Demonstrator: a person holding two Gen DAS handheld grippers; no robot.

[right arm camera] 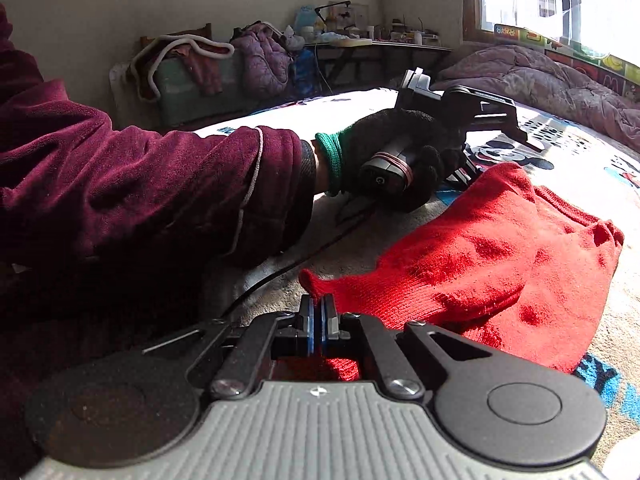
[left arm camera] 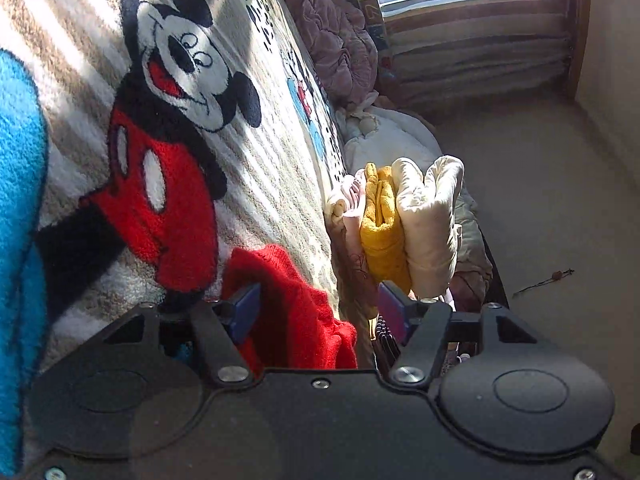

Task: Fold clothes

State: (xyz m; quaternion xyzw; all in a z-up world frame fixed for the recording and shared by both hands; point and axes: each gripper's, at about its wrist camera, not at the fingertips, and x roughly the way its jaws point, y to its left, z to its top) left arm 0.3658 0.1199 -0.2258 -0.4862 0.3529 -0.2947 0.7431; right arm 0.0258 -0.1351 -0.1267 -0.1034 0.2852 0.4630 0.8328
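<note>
- Right gripper (right arm camera: 319,312) up close in its own view, blue pads pinched fully together on a corner of the red sweater (right arm camera: 480,264), bit of red knit bunched behind the jaws too.
- Left of that, maroon fleece sleeve (right arm camera: 140,184) filling the side, then black glove with green cuff (right arm camera: 384,160) wrapped round the other tool's handle, sitting just past the sweater's far edge.
- Sweater itself spread flat-ish and crumpled on the Mickey blanket (right arm camera: 360,100), right of centre.
- Further back: cluttered desk (right arm camera: 380,44) by the wall, pinkish quilt (right arm camera: 540,76) under the window at right.
- Left gripper (left arm camera: 318,312) from its own camera: jaws about halfway apart and opening, red sweater (left arm camera: 296,304) lying between them, touching the left pad or not, can't tell, clear of the right one.
- Big Mickey print (left arm camera: 172,140) on the blanket to the left, blue patch at the far edge.
- Right of the sweater, folded pile (left arm camera: 400,216) at the bed edge: pale pink, yellow, cream, stacked side by side.
- Bare floor (left arm camera: 540,200) beyond at right.
</note>
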